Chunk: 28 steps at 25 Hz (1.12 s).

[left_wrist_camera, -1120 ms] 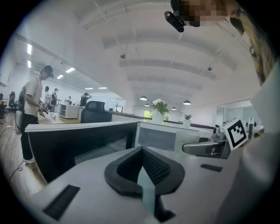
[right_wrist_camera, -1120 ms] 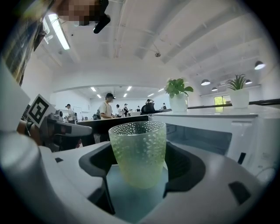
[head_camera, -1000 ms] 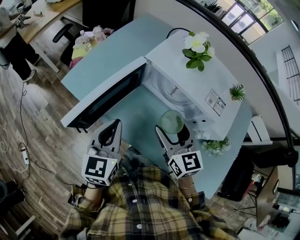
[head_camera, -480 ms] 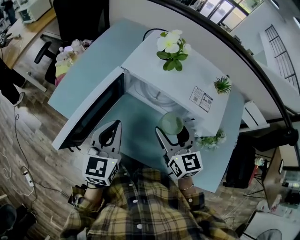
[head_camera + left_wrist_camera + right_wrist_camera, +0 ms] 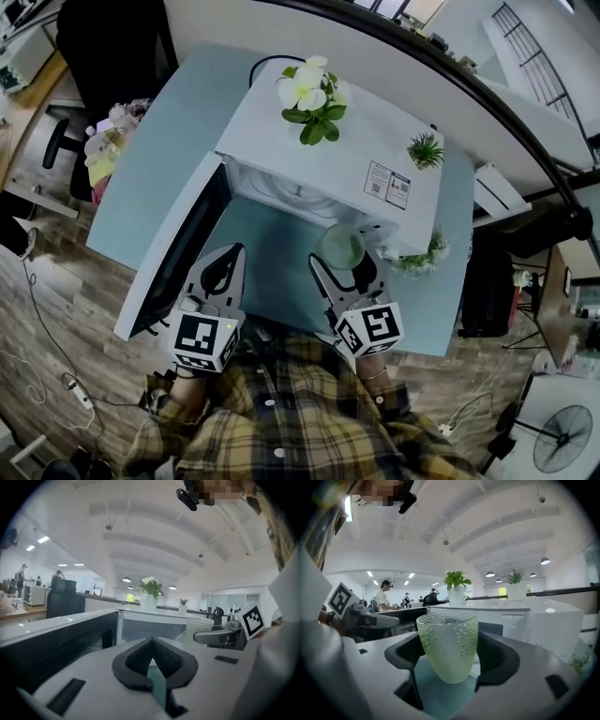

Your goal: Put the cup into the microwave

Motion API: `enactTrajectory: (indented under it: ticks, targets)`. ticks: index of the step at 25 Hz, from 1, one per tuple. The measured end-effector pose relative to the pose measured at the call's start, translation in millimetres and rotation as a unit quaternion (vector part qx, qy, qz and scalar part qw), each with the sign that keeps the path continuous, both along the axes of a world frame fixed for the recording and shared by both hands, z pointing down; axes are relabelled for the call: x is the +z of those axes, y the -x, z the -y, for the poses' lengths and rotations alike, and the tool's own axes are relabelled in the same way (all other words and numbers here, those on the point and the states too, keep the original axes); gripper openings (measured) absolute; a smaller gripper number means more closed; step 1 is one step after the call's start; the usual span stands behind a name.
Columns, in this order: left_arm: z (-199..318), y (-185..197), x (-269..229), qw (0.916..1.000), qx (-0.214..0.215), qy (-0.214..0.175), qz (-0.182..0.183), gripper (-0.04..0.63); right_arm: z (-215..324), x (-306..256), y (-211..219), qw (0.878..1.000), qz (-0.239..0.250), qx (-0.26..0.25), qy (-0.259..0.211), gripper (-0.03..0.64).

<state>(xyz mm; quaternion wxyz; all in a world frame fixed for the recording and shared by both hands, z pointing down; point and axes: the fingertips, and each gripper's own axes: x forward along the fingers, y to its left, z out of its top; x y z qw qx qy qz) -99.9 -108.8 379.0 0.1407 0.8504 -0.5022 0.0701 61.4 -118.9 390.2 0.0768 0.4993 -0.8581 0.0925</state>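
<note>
A pale green dimpled cup (image 5: 340,247) is upright between the jaws of my right gripper (image 5: 343,263), which is shut on it. In the right gripper view the cup (image 5: 447,644) fills the gap between the dark pads (image 5: 498,657). The cup hangs just in front of the white microwave (image 5: 328,164), near its right front corner. The microwave's door (image 5: 178,253) stands swung open to the left, and its cavity (image 5: 281,192) is lit and bare. My left gripper (image 5: 224,253) is shut with nothing in it, next to the open door (image 5: 56,644).
A white flower pot (image 5: 307,89) and a small green plant (image 5: 425,150) stand on top of the microwave. Another plant (image 5: 424,257) sits at its right side. The teal table (image 5: 159,169) has bottles and packets (image 5: 108,131) at its left end, with a chair (image 5: 64,150) beyond.
The head view has swung, so the microwave and table have slid left and down in the picture. Both grippers keep their places, and the right one still holds the cup.
</note>
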Motion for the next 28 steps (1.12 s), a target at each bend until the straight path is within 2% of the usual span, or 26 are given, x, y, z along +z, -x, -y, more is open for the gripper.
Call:
enactTrajectory:
  ticks: [5,12,28]
  targets:
    - [1.8,-2.4,4.6,0.9997,0.023,0.009,0.003,-0.011,-4.5,3.9,0.3,1.000,0.002,0.018,0.004,0.362]
    - [4.7,3.2,13.9,0.9993,0.029,0.022,0.006,-0.011,-6.3,10.4,1.2,1.000,0.002,0.027,0.011,0.362]
    - [6.6,-12.7,36.4,0.9969,0.061,0.048,0.010,-0.011,2.5,34.7,2.5,0.999,-0.002,0.039,0.013,0.362]
